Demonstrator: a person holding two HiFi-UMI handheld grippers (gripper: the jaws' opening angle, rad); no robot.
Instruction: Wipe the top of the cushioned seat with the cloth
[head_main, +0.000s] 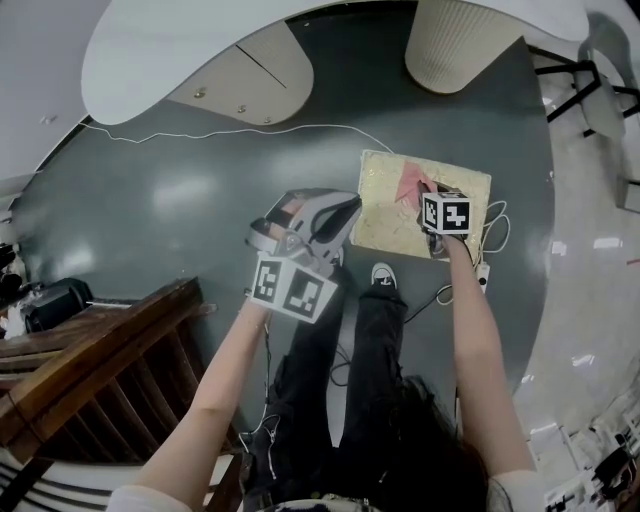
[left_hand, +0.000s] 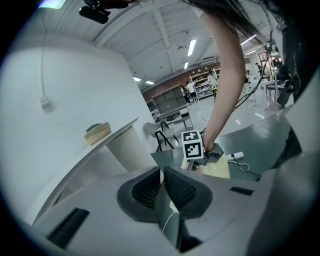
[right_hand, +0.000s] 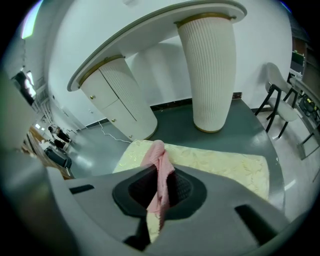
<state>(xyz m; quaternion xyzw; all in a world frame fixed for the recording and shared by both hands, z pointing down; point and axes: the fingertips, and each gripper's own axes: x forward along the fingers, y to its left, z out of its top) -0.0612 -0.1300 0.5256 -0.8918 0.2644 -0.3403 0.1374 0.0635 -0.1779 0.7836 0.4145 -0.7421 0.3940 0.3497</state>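
A pale yellow cushioned seat (head_main: 455, 190) lies on the dark green floor, also visible in the right gripper view (right_hand: 220, 162) and far off in the left gripper view (left_hand: 218, 170). My right gripper (head_main: 428, 196) hangs over its near part, shut on a pink cloth (right_hand: 159, 167) that droops between the jaws and touches the cushion. From the head view the cloth (head_main: 409, 184) shows as a small pink bunch on the seat. My left gripper (head_main: 345, 213) is held in the air left of the seat with its jaws together and nothing between them (left_hand: 162, 181).
A white table on ribbed columns (head_main: 462, 42) and a cabinet base (head_main: 240, 80) stand beyond the seat. A wooden railing (head_main: 90, 370) is at the lower left. A white cable (head_main: 230, 130) crosses the floor, a power strip (head_main: 483, 272) lies by the seat, and a chair (head_main: 592, 92) stands at right.
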